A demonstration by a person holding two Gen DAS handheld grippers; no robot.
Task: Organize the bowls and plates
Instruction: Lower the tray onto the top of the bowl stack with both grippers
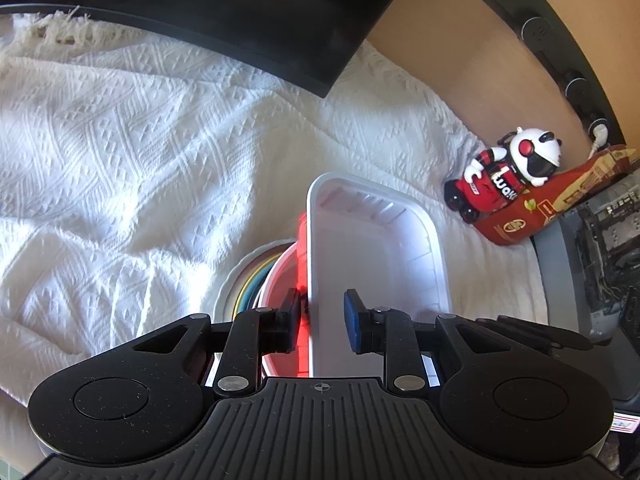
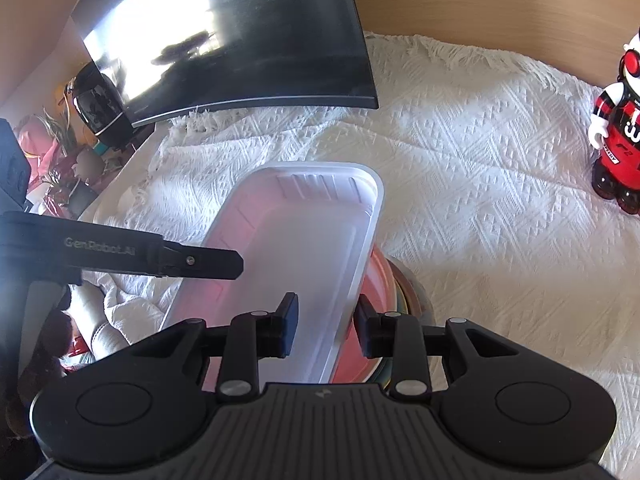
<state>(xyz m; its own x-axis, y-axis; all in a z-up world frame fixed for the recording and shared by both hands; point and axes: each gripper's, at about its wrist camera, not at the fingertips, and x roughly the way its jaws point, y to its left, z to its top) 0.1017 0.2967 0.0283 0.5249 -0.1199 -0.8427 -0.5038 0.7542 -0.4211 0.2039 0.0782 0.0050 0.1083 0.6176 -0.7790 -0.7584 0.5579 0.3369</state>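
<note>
Tray (image 2: pixel 304 248) atop bowl stack (image 2: pixel 380 280) on cloth (image 2: pixel 480 168); monitor (image 2: pixel 256 40) behind; toy (image 2: pixel 616 128) right.

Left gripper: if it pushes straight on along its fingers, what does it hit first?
Probably the white tray: the left gripper already straddles the tray's left rim, so its wall and floor lie directly ahead. Beyond that is the white cloth. Depth is uncertain.

Plate stack (image 2: pixel 394 292) mostly hidden under white tray (image 2: pixel 304 240) (colours only peeking).

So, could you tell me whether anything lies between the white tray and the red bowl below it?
Nothing visible does: the white tray sits tilted directly over the red bowl, whose middle is hidden.
</note>
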